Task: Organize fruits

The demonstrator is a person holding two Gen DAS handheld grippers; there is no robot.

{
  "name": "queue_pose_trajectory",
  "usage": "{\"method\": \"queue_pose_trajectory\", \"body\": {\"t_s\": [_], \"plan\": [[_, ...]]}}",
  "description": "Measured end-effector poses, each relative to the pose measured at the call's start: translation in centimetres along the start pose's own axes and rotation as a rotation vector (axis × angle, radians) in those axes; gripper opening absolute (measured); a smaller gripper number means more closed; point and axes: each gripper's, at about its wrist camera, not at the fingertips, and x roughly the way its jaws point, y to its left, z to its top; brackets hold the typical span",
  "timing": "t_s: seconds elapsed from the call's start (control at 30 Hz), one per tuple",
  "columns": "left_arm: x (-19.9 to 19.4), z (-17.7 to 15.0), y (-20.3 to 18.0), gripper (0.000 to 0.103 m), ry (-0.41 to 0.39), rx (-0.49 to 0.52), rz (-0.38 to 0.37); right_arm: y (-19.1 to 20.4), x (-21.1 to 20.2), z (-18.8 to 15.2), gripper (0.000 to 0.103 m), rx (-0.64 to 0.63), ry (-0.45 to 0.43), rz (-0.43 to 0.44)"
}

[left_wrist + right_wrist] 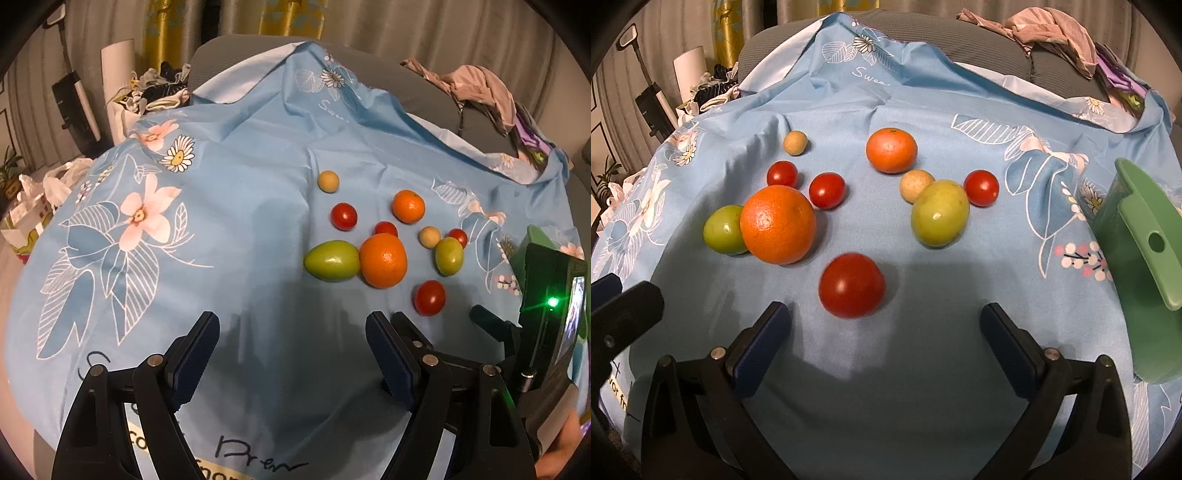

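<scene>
Where the green plastic container (pixel 1137 236) runs off the right edge, its inside is hidden, so can't tell what's in it; only a wall, a curved rim and a round hole in its tab show. Behind the big orange (pixel 778 224) the left green fruit (pixel 722 229) is partly covered, the two touching. Right green fruit (pixel 940 212) overlaps a small tan ball (pixel 916 184).

Fruit all lies loose on the blue flowered cloth (pixel 923 362), w/ a smaller orange (pixel 891 150) further back, another tan ball (pixel 795 142) at far left, and four glossy red tomatoes, the nearest one (pixel 851 285) slightly blurred, just ahead of the right tongs (pixel 886 321). Those tongs gape wide, holding nothing. Left tongs (pixel 291 332) also spread wide and empty, over bare cloth left of the fruit. Oranges look pebbly, tomatoes smooth and shiny, tan balls matte. Cloth is wrinkled, draped over a grey surface; crumpled clothes (pixel 1049 33) sit at back right.
</scene>
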Motion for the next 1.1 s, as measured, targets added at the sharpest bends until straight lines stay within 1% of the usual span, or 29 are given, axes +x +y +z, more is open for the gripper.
{"method": "queue_pose_trajectory", "body": {"t_s": [0.23, 0.37, 0.5, 0.53, 0.67, 0.77, 0.93, 0.97, 1.0, 1.07, 1.1], "plan": [[-0.4, 0.2, 0.1, 0.082, -0.021, -0.008, -0.022, -0.2, -0.2, -0.4, 0.103, 0.003, -0.001, -0.001], [-0.8, 0.1, 0.2, 0.082, -0.035, -0.012, -0.039, -0.2, 0.0, 0.0, 0.103, -0.003, 0.043, 0.004], [-1.0, 0.1, 0.3, 0.082, -0.042, -0.007, -0.034, -0.4, -0.7, 0.1, 0.097, -0.042, 0.074, 0.045], [-1.1, 0.1, 0.3, 0.082, -0.045, -0.008, -0.036, -0.7, -1.5, 0.2, 0.097, -0.043, 0.059, 0.077], [-1.4, 0.2, 0.1, 0.082, -0.057, -0.004, -0.051, -1.6, -4.2, 0.8, 0.097, -0.046, -0.016, 0.094], [-1.3, 0.1, -0.1, 0.082, -0.053, -0.002, -0.057, -2.7, -5.6, 1.4, 0.096, -0.001, -0.047, 0.113], [-1.3, -0.1, -0.3, 0.082, -0.047, -0.008, -0.090, -4.8, -6.7, 2.1, 0.082, 0.104, -0.062, 0.188], [-1.2, -0.1, -0.3, 0.082, -0.043, -0.010, -0.100, -4.9, -6.9, 1.9, 0.081, 0.112, -0.069, 0.192], [-1.3, -0.1, -0.4, 0.082, -0.042, -0.012, -0.108, -5.1, -7.1, 1.9, 0.078, 0.119, -0.074, 0.191], [-1.3, -0.1, -0.5, 0.077, -0.040, -0.016, -0.117, -5.2, -7.4, 1.9, 0.074, 0.123, -0.082, 0.196], [-1.2, -0.1, -0.6, 0.073, -0.036, -0.016, -0.119, -5.3, -7.4, 1.8, 0.072, 0.128, -0.082, 0.207]]}}
